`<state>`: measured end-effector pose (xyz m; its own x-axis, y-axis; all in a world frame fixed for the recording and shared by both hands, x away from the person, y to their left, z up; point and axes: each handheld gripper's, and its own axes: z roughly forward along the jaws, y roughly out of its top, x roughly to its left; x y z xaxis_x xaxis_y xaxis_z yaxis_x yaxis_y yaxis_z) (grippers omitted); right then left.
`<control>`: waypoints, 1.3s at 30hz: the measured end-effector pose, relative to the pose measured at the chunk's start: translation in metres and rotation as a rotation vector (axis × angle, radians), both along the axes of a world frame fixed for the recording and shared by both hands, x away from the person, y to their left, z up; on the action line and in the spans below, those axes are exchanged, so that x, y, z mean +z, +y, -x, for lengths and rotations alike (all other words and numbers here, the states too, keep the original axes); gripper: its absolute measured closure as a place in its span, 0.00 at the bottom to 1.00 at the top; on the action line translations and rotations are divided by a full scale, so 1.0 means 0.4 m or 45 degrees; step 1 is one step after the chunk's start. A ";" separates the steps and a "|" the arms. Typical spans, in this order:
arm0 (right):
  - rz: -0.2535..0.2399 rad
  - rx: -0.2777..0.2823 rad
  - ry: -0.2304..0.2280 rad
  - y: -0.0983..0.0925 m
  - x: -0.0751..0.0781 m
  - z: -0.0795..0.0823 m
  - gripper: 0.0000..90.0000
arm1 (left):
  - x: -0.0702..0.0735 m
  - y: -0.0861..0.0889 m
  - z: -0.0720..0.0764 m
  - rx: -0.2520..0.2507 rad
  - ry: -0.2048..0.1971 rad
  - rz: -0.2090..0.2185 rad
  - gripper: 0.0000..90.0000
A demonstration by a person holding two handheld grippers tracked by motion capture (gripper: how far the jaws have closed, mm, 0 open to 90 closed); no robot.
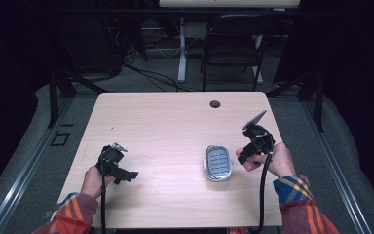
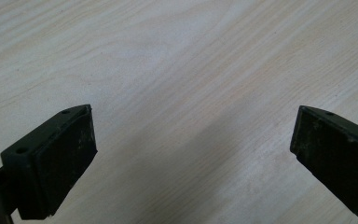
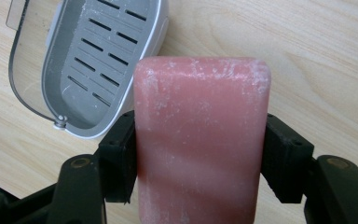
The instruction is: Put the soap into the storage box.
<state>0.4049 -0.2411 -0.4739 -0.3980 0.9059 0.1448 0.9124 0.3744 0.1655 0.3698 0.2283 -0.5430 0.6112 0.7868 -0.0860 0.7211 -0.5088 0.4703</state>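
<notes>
Between the right gripper's point(image 3: 200, 158) jaws sits the clamped pink soap bar point(image 3: 200, 140), beside the soap dish point(image 3: 98, 56).

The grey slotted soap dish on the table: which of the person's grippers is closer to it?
Right. The right gripper, clamping a pink soap bar, hovers just beside the grey slotted soap dish; the left gripper, open, sits far across the wooden table.

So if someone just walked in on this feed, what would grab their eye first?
Most likely the pink soap bar, clamped between the jaws of the right claw and close up in the right gripper view. Next, the grey soap dish with its slotted tray, lying open on the wooden table just left of that claw. The left claw stands open over bare wood, holding nothing.
</notes>
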 end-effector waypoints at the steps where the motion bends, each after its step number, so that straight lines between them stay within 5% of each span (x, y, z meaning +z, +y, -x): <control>1: 0.008 0.006 0.002 0.002 0.003 -0.001 0.41 | 0.000 0.001 0.001 0.000 0.001 -0.001 0.00; 22: 0.109 0.075 0.018 0.094 0.043 -0.037 0.41 | 0.002 0.000 0.007 -0.008 -0.005 0.006 0.00; 39: 0.146 0.114 0.050 0.164 0.026 -0.059 0.41 | 0.002 0.000 0.006 -0.016 0.001 0.006 0.00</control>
